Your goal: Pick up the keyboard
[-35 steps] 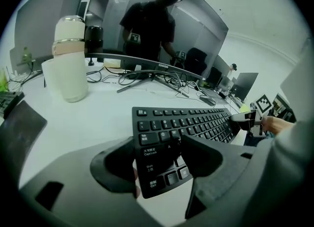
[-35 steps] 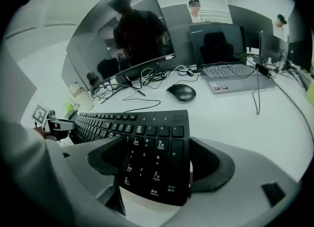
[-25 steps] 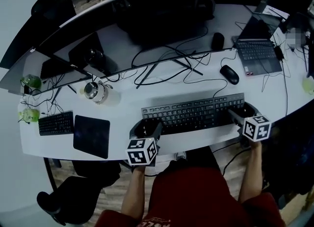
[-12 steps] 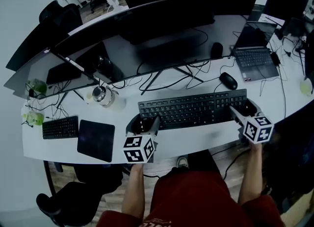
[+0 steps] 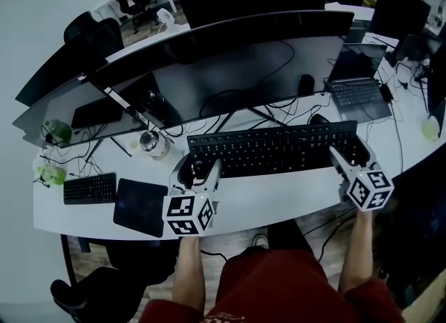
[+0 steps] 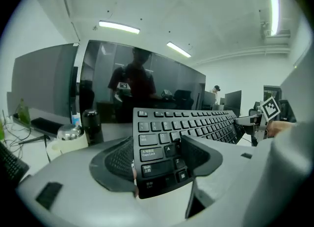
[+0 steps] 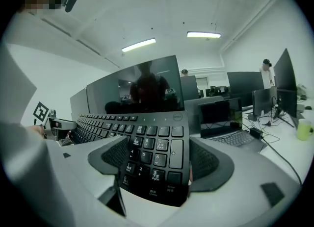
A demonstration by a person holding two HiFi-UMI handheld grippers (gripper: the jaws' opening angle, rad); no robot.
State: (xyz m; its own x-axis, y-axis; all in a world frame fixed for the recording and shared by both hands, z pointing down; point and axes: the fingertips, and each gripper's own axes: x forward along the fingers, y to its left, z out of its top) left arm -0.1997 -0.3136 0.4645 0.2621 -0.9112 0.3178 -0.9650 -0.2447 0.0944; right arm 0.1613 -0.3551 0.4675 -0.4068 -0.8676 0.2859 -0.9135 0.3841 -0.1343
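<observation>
A long black keyboard (image 5: pixel 273 148) hangs above the white desk (image 5: pixel 279 196), held at both ends. My left gripper (image 5: pixel 195 170) is shut on the keyboard's left end (image 6: pixel 157 157), near the Shift and Caps Lock keys. My right gripper (image 5: pixel 350 153) is shut on its right end (image 7: pixel 154 164), over the number pad. Each gripper view looks along the keyboard toward the other gripper's marker cube (image 6: pixel 270 107). The keyboard is raised in front of the wide curved monitor (image 5: pixel 230 63).
On the desk are a small black keyboard (image 5: pixel 90 188), a dark mouse pad (image 5: pixel 139 206), a metal cup (image 5: pixel 152 143), tangled cables (image 5: pixel 237 116), and a mouse (image 5: pixel 317 118). An open laptop (image 5: pixel 359 91) stands at the right. A green cup (image 5: pixel 432 128) is at the far right.
Both grippers have lifted the keyboard off the desk and carried it up and away from me, toward the monitor. It now covers most of the cables and mouse.
</observation>
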